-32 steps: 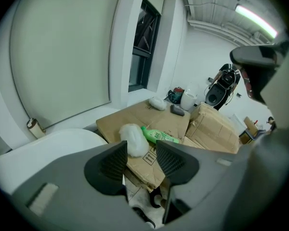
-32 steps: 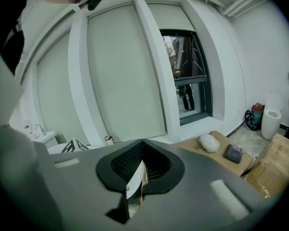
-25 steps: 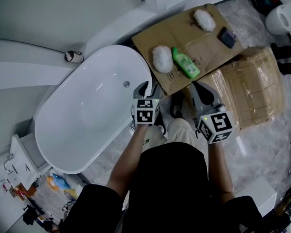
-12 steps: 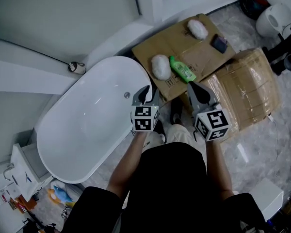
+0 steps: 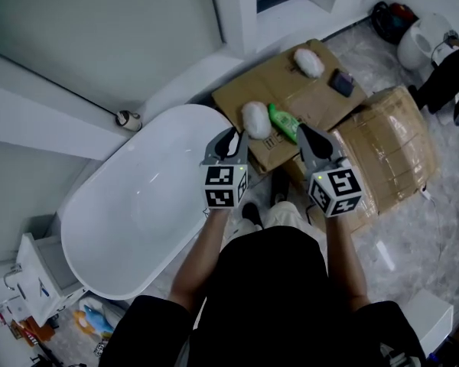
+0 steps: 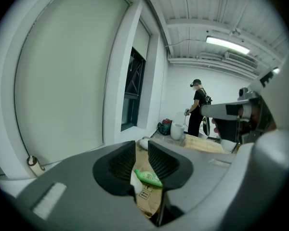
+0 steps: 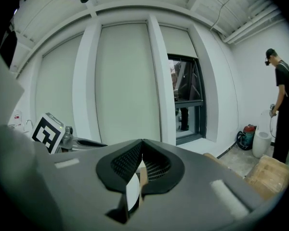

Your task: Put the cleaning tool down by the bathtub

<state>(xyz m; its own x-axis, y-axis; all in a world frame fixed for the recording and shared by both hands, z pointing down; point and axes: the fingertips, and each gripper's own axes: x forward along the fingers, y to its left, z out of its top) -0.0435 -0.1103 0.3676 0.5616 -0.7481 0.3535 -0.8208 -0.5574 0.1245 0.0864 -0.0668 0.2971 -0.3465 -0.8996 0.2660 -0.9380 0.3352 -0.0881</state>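
Observation:
A white fluffy cleaning pad (image 5: 255, 119) lies on a flat cardboard sheet (image 5: 325, 102) beside the end of the white bathtub (image 5: 75, 196). A second such pad (image 5: 309, 62) lies farther back on the sheet. My left gripper (image 5: 228, 138) hangs over the tub's near end; its jaws have just been closing, and a narrow gap with nothing in it remains (image 6: 141, 146). My right gripper (image 5: 306, 132) is held beside it over the cardboard, jaws shut and empty (image 7: 142, 141). Neither gripper touches a pad.
A green bottle (image 5: 284, 122) lies next to the near pad, and a small dark object (image 5: 341, 82) sits farther back. A wrapped cardboard box (image 5: 390, 144) stands to the right. A person (image 6: 198, 107) stands by a white container (image 5: 421, 40).
Both grippers have risen and now sit higher in the head view. The left jaws have narrowed. The pads and the bottle lie where they were on the cardboard.

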